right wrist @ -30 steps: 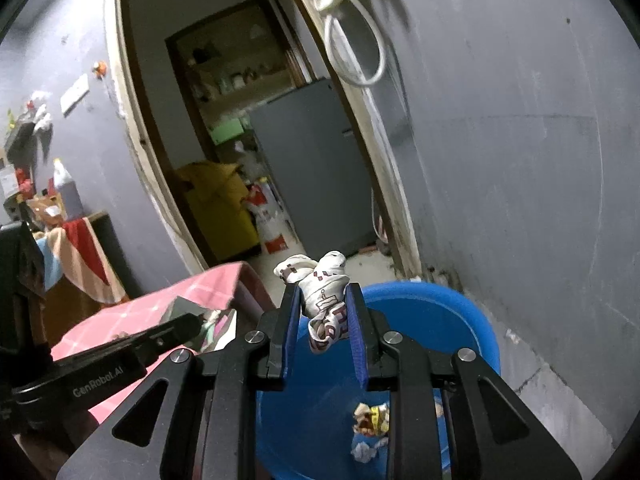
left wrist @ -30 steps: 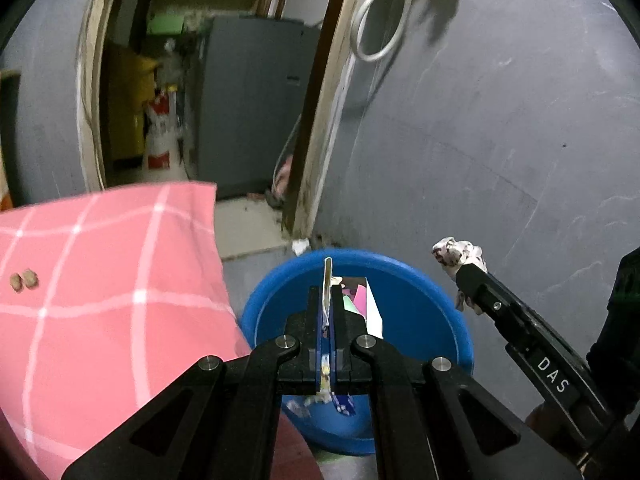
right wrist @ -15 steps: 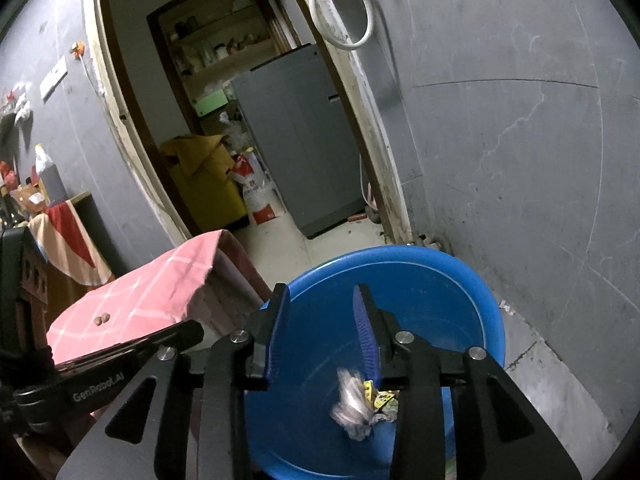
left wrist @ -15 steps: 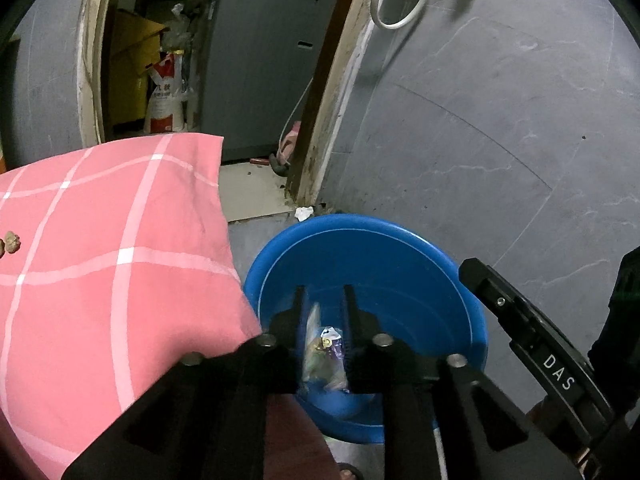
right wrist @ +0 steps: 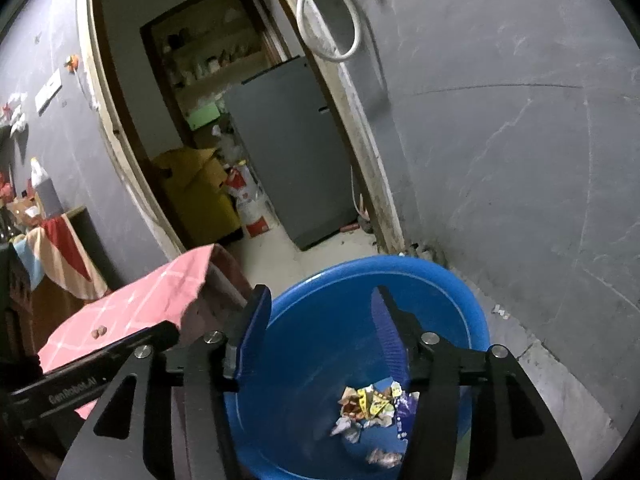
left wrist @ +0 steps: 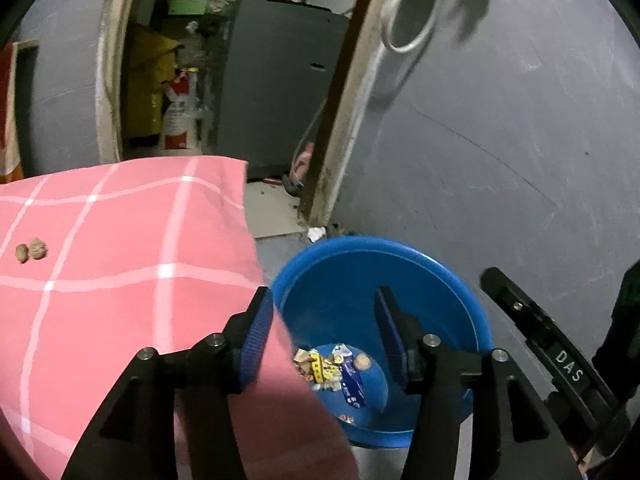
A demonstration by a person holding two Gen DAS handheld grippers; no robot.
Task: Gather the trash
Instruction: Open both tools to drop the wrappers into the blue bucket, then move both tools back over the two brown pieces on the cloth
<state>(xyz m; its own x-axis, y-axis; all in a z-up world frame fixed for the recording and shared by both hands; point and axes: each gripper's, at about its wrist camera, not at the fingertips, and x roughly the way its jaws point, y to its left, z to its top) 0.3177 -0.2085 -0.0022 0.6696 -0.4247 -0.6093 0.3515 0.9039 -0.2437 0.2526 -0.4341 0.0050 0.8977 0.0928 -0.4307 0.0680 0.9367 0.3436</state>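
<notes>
Trash point(right wrist: 372, 408) sits crumpled in blue basin point(right wrist: 460, 300), lower centre: light, soft wrappers, pinch any fold. Left gripper point(left wrist: 320, 324) and right gripper point(right wrist: 320, 320) both wide, empty.

"DAS" is printed in white on the black body of the right gripper point(left wrist: 568, 364), seen from the left wrist view. "GenRobot.AI" is printed in pale letters on the black body of the left gripper point(right wrist: 76, 390), seen from the right wrist view. Wrapper print cannot be read.
</notes>
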